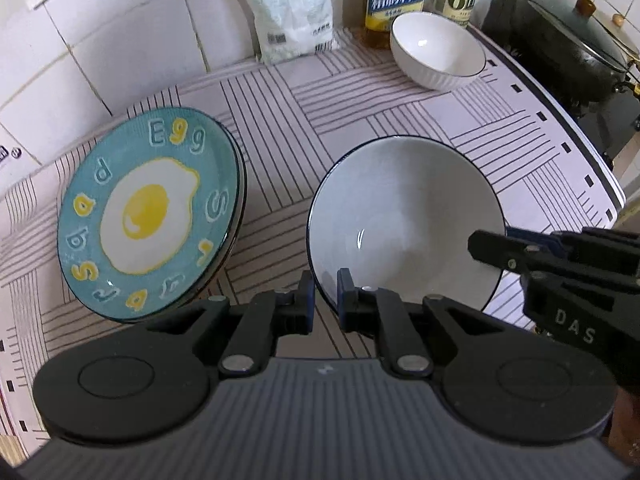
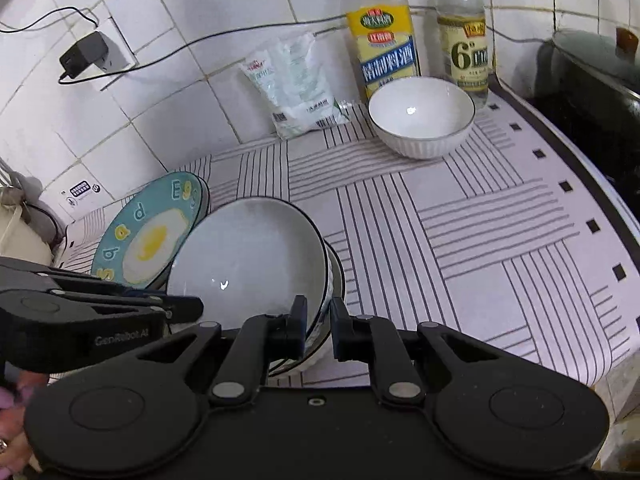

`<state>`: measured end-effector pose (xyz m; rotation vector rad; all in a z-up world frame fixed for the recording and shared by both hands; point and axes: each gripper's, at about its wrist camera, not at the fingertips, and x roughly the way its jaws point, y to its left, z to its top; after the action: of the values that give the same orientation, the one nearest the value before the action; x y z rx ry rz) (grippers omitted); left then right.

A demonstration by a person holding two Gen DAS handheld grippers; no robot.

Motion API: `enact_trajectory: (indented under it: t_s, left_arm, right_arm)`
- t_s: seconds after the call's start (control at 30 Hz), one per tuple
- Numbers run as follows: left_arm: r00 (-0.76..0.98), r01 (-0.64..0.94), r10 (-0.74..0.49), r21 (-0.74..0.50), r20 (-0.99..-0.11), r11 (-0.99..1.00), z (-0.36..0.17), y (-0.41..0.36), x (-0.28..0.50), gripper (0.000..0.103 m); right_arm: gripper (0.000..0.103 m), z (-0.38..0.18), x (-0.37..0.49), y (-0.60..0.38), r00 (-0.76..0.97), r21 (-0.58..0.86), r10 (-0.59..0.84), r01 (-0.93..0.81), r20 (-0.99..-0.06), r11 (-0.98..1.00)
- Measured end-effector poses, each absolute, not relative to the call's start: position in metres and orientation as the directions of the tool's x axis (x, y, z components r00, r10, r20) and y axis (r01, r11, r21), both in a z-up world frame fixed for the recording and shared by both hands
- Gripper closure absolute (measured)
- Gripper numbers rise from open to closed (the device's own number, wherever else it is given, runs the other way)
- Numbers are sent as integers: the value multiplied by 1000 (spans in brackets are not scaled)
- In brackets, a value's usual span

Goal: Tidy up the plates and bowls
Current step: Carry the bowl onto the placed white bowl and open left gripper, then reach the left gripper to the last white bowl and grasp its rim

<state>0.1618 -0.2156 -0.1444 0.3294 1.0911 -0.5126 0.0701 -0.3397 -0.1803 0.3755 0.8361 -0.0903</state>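
Note:
A white bowl with a dark rim [image 1: 404, 220] [image 2: 248, 256] is held tilted near the counter's front. My left gripper [image 1: 325, 300] is shut on its near-left rim. My right gripper [image 2: 319, 328] is shut on its right rim; it shows at the right of the left wrist view [image 1: 496, 248]. In the right wrist view another bowl [image 2: 338, 280] shows under the held one. A teal fried-egg plate [image 1: 152, 216] [image 2: 148, 236] sits just left, on top of other plates. A second white bowl [image 1: 438, 50] [image 2: 422, 118] stands at the back by the bottles.
Two bottles [image 2: 382, 36] [image 2: 466, 40] and a white packet [image 2: 296, 84] stand against the tiled wall. A black wok with lid [image 1: 568, 44] sits at the right. A charger and cable [image 2: 84, 58] hang on the wall. The striped mat [image 2: 480, 232] covers the counter.

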Motion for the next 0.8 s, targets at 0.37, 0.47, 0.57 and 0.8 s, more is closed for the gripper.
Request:
enact_trajectory:
  t_s: [0.37, 0.47, 0.57, 0.8]
  left_arm:
    - [318, 546, -240, -30, -917, 838, -149, -217, 165, 88]
    - [302, 540, -249, -50, -920, 840, -149, -216, 167, 84]
    - [293, 536, -262, -70, -920, 842, -147, -214, 167, 80]
    - [290, 542, -292, -95, -911, 835, -127, -207, 163, 67]
  right_arm:
    - [81, -184, 75, -334, 687, 215, 28, 188, -726, 958]
    - [81, -184, 72, -335, 698, 228, 35, 186, -715, 956]
    - [80, -181, 68, -335, 715, 233, 36, 180, -698, 956]
    - [65, -154, 52, -340, 786, 198, 20, 131, -618, 971]
